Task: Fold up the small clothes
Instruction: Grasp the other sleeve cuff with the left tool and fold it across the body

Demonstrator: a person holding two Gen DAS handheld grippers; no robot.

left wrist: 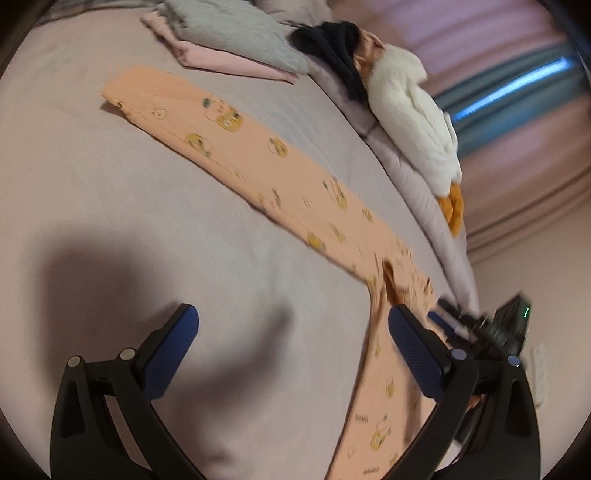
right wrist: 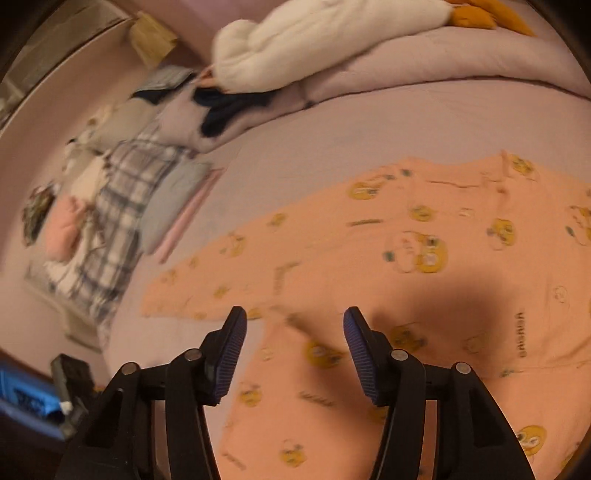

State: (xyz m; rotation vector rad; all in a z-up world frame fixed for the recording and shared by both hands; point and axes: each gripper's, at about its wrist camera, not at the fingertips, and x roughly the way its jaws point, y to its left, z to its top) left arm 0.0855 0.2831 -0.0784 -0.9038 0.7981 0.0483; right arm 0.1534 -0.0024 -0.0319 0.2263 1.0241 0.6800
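Two grippers hover over an orange printed garment (left wrist: pixel 291 184) spread flat on a pale lilac bed sheet (left wrist: pixel 110 184). Left gripper (left wrist: pixel 293 325): its blue-padded fingers (left wrist: pixel 173 350) are spread wide and hold nothing; the left finger is over bare sheet, the right finger over the garment's edge, where one long section stretches away toward the upper left and another runs down toward the lower edge of the view. Right gripper (right wrist: pixel 295 334): its fingers (right wrist: pixel 231 354) are likewise parted and empty, poised above the garment (right wrist: pixel 406 266), whose yellow cartoon print and a narrow section reaching left are visible; whether the fingertips touch the fabric cannot be told. Part of the right gripper's body appears at the right edge of the left wrist view, just beside the garment. Beyond the garment lie a folded grey piece (left wrist: pixel 236 33) on a folded pink piece (left wrist: pixel 221 61), a dark garment (left wrist: pixel 336 48), and a white plush toy (left wrist: pixel 413 114) with orange feet resting on a rolled lilac duvet (right wrist: pixel 424 62). Both views are motion-blurred.
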